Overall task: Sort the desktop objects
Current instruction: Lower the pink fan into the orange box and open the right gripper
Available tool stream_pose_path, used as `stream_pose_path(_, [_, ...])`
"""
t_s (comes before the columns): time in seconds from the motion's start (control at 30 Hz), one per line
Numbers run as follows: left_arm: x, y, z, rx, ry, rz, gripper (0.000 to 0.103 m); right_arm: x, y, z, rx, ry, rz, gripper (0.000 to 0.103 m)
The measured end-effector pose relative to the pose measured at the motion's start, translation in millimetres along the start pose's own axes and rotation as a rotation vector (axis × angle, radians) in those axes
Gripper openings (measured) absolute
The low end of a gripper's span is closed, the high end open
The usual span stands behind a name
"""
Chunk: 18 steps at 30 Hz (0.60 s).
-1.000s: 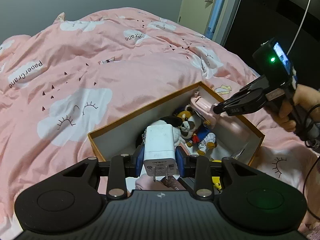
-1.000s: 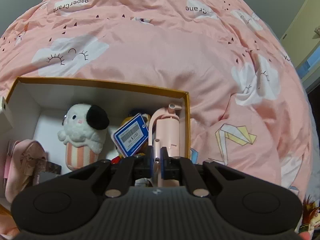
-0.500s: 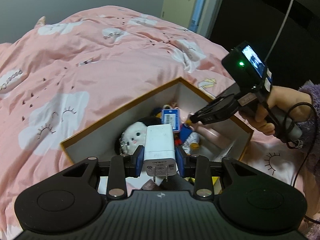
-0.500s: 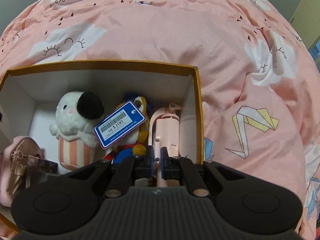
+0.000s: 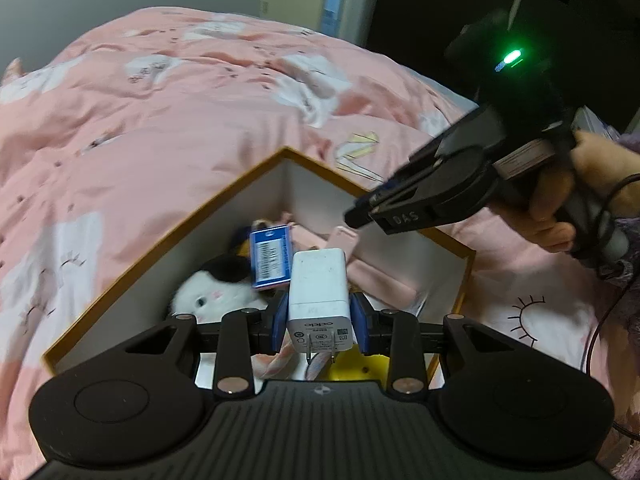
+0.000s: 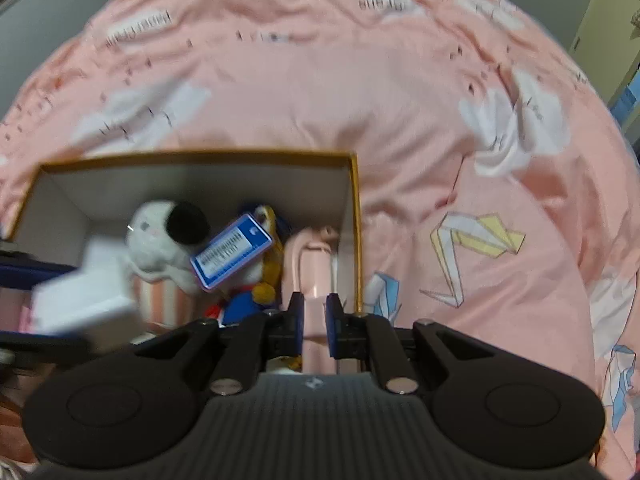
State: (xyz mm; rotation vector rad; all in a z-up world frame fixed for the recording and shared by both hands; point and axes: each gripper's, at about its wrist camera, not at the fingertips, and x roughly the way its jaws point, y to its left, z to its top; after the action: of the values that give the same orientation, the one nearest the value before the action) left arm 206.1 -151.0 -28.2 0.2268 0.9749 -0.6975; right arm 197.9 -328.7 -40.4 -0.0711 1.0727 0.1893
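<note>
The scene is a dim bedroom: a bed (image 6: 320, 92) under a pink quilt printed with white clouds carries an open cardboard box (image 6: 354, 200) with an orange rim and white inner walls, and all positions below are referenced to that box. Inside the box lie a white plush toy (image 6: 160, 232) with a black ear, a dog plush bearing a blue barcode tag (image 6: 232, 252), and a pink handheld device (image 6: 312, 268) lying against the right-hand wall, its long axis running along that wall. The left tongs (image 5: 320, 316) pinch a white charger (image 5: 320, 292) by its two side faces, prongs pointing back toward the camera, and hold it above the near part of the box interior, clear of the contents below. The right tongs (image 6: 314, 320) have just been opening: the blue pads stand slightly apart on either side of the pink device, and the right wrist view shows narrow gaps rather than pressure, so the device appears released in the box. In the left wrist view the right tongs (image 5: 360, 212) sit over the far-right wall of the box. The charger is the item not yet deposited. The open floor area lies directly below and slightly ahead of the left tongs, so the left hand is the nearer one; lowering before spreading the pads would likely avoid tipping the charger onto the plush.
</note>
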Motion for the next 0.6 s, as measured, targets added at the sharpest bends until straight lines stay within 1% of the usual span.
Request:
stream_pose_path(0.1, [17, -5, 8, 0.024, 0.033, -0.031, 0.038, -17, 0, -4, -0.002, -0.068, 0.011, 0.013])
stream_pose_path(0.2, [33, -11, 16, 0.06, 0.053, -0.051, 0.038, -34, -1, -6, -0.018, -0.134, -0.009, 0.013])
stream_pose_path(0.27, [44, -14, 20, 0.072, 0.073, -0.085, 0.038, -43, -6, -7, -0.024, -0.165, -0.014, 0.013])
stream_pose_path(0.33, [59, -14, 22, 0.062, 0.108, -0.126, 0.038, -45, -12, -6, -0.013, -0.169, -0.026, 0.013])
stream_pose_path(0.47, [83, -13, 24, 0.043, 0.164, -0.177, 0.038, -36, -27, -8, 0.027, -0.153, -0.033, 0.013])
stream_pose_path(0.6, [104, -9, 22, 0.027, 0.225, -0.223, 0.038, -27, -36, -11, 0.05, -0.139, -0.022, 0.013])
